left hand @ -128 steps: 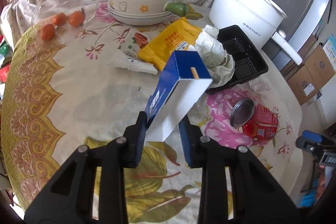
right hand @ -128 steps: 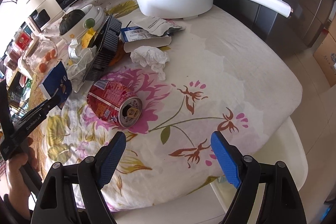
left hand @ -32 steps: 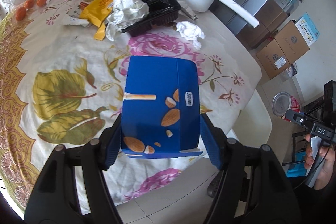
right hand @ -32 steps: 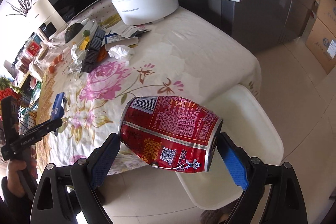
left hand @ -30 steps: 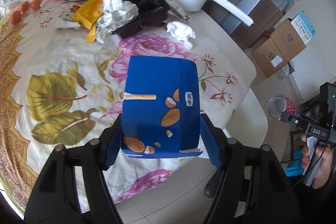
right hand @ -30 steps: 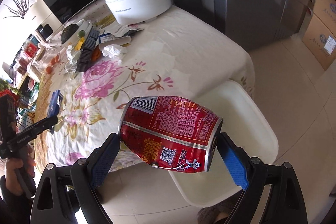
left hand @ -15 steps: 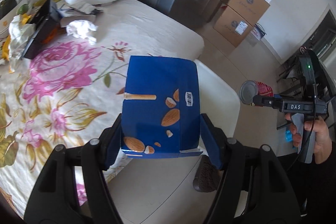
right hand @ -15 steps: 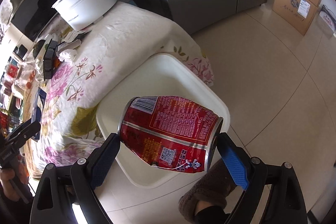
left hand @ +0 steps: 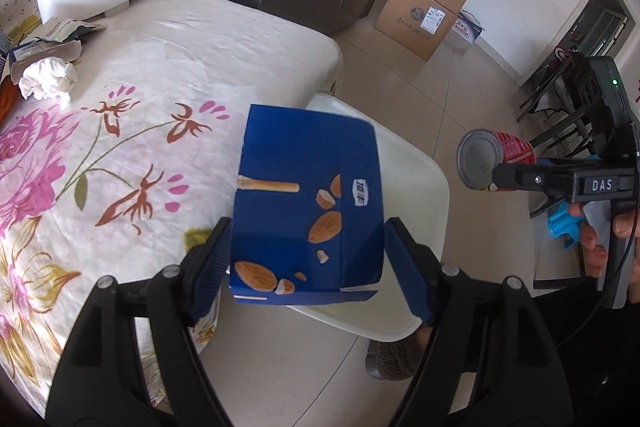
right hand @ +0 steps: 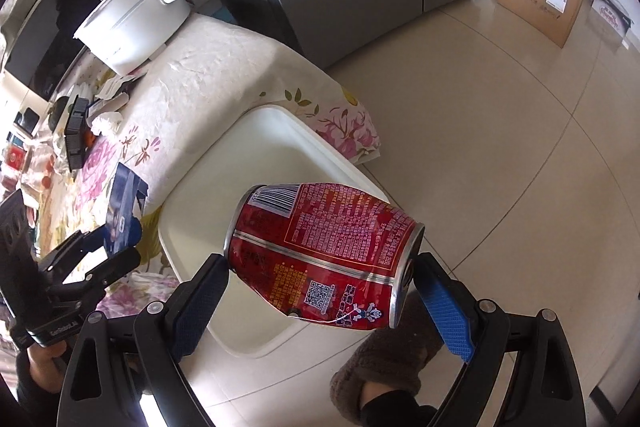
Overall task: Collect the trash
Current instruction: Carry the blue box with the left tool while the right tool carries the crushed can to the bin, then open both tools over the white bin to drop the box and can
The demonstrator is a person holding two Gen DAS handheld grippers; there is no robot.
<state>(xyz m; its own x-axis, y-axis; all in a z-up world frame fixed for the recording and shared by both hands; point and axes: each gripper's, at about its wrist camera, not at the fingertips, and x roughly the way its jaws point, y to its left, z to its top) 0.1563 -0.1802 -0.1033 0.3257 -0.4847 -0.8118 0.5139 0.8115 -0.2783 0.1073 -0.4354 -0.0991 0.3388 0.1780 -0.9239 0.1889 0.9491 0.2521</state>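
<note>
Left wrist view: the left gripper (left hand: 308,259) pinches the blue snack box (left hand: 306,205) by its two side faces, as it did half a second ago, but the floral worktop (left hand: 120,115) has slid toward 9 o'clock and the white bin (left hand: 424,187) now lies under the box. The box's long axis runs from 6 toward 12 o'clock, printed face up. At 3 o'clock the right gripper (left hand: 486,175) carries the red can (left hand: 500,159), its silver end facing this camera. In the right wrist view the right gripper (right hand: 320,287) squeezes the dented red can (right hand: 320,255) end to end, the can's long axis lying from 9 to 3 o'clock, slightly tilted, above the near corner of the white bin (right hand: 256,163). A white pot (right hand: 132,15) stands at 11 o'clock on the worktop (right hand: 208,67).
</note>
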